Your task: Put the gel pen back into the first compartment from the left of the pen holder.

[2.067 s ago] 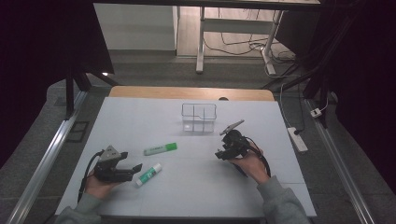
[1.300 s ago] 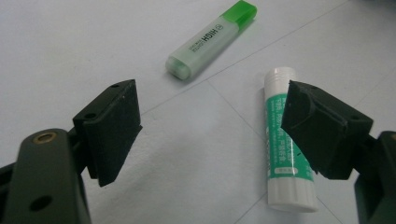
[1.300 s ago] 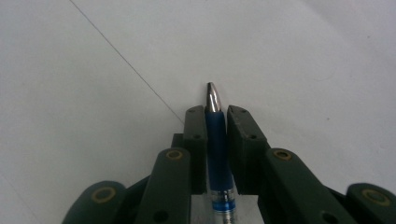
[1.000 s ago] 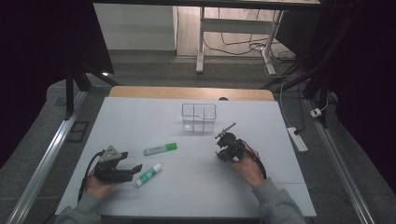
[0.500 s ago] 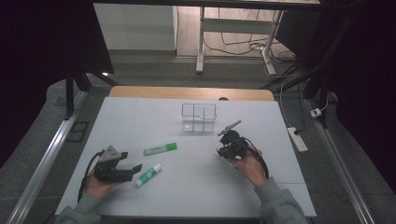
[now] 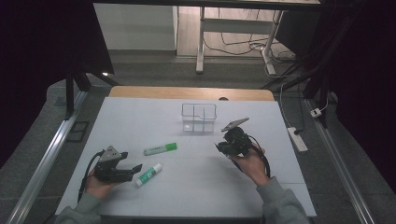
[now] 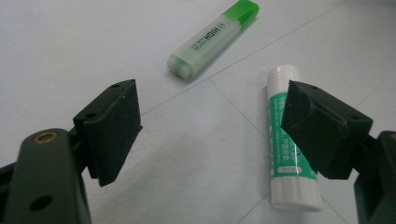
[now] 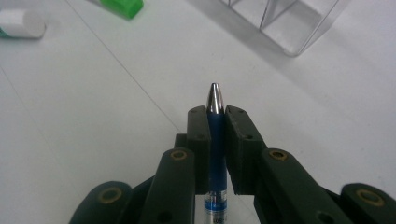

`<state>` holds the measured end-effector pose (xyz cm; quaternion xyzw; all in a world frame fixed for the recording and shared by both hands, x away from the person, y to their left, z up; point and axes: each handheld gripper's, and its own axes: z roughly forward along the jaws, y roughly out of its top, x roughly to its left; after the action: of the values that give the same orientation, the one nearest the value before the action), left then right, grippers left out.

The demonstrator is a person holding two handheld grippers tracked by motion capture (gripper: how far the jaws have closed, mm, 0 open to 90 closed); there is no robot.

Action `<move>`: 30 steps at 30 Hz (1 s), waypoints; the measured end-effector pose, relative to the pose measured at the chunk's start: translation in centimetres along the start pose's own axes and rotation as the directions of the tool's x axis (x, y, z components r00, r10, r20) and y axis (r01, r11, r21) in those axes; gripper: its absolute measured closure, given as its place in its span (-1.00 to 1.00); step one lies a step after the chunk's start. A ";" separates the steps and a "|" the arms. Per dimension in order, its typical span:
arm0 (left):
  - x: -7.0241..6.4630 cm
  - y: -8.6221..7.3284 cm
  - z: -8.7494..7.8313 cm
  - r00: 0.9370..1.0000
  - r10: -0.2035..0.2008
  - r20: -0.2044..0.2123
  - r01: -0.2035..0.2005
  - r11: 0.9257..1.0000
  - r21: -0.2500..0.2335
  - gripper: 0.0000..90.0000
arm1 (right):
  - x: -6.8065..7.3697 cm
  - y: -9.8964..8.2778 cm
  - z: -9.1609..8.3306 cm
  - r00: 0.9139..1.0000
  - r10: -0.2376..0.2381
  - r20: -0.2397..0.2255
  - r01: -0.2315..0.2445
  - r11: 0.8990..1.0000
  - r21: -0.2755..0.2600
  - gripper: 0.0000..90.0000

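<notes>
Right gripper [image 8: 215,122] clamps a blue pen [image 8: 215,140], silver tip forward, above the white table [image 6: 196,186]; left gripper [image 7: 212,130] gapes empty beside a glue stick [image 7: 286,154]. Dark floor and cables surround the table. Nearby, a clear divided organiser [image 6: 199,117]. Green highlighter [image 7: 212,39] reads "HSH".

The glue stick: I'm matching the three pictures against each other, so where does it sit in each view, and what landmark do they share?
High view: the glue stick lies low left of centre, just right of the left gripper.
Left gripper view: right of centre, upright, partly behind the right-hand jaw.
Right gripper view: its white end at the top left corner.
Shared landmark: the green highlighter lying beside it.
</notes>
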<state>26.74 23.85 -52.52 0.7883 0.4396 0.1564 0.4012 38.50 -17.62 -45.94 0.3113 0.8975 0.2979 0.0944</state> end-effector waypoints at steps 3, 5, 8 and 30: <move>0.0 0.0 0.0 1.000 0.000 0.000 0.000 1.000 0.000 -0.56 | -0.1 0.1 -0.4 1.000 -0.002 0.001 0.002 1.000 -0.023 0.78; 0.0 0.0 0.0 1.000 0.001 0.000 -0.001 1.000 0.001 -0.56 | -0.1 0.1 -0.6 1.000 -0.006 -0.001 0.006 0.999 -0.042 0.78; 0.0 0.0 0.0 1.000 0.000 0.000 0.000 1.000 0.001 -0.56 | -0.2 0.1 -0.9 1.000 -0.008 -0.005 0.007 0.998 -0.063 0.78; 0.0 0.0 0.0 1.000 -0.002 -0.001 0.002 1.000 -0.001 -0.56 | -0.4 0.2 -2.7 1.000 0.008 -0.004 -0.009 0.978 -0.211 0.78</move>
<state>26.74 23.86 -52.50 0.7875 0.4403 0.1567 0.4018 37.97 -19.02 -43.69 0.3029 0.8597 0.3922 0.1240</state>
